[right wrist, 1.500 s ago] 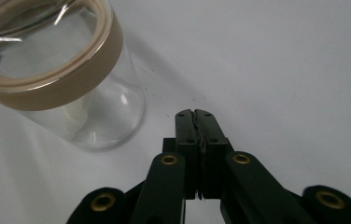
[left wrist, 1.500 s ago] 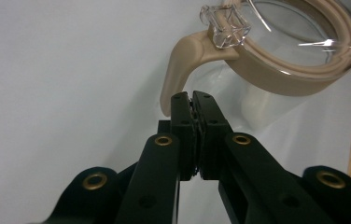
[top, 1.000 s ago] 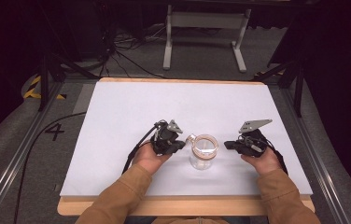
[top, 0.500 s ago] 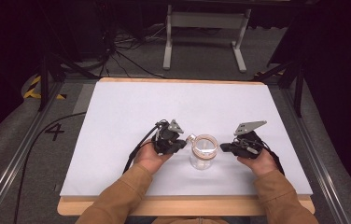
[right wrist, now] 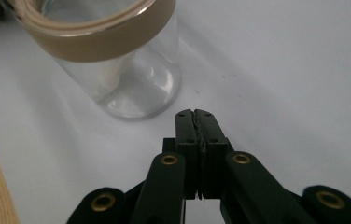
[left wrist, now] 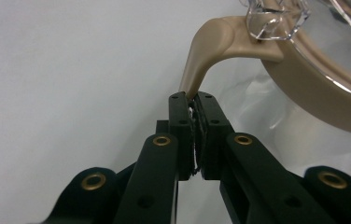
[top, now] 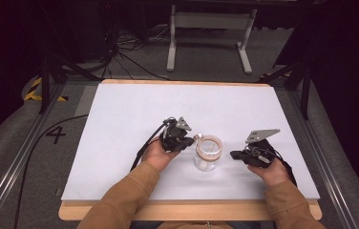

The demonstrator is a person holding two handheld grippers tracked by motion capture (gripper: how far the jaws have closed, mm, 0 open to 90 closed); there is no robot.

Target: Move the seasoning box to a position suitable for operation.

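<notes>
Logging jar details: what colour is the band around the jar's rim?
Tan, or beige, band on the clear glass jar; it shows best in the right gripper view.

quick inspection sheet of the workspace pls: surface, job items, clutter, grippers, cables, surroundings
Surface: white sheet on a wooden table, bare apart from the jar.
Job's things: clear glass jar upright, tan lid ring; tan tab sticks out from the ring.
Clutter: nothing seen.
Grippers: left gripper shut on the tab; right gripper shut on nothing, beside the jar, apart from it.
Cables: one trails from each gripper; more lie on the floor behind.
Surroundings: grey floor, metal stand, a "4" mark at left.
</notes>
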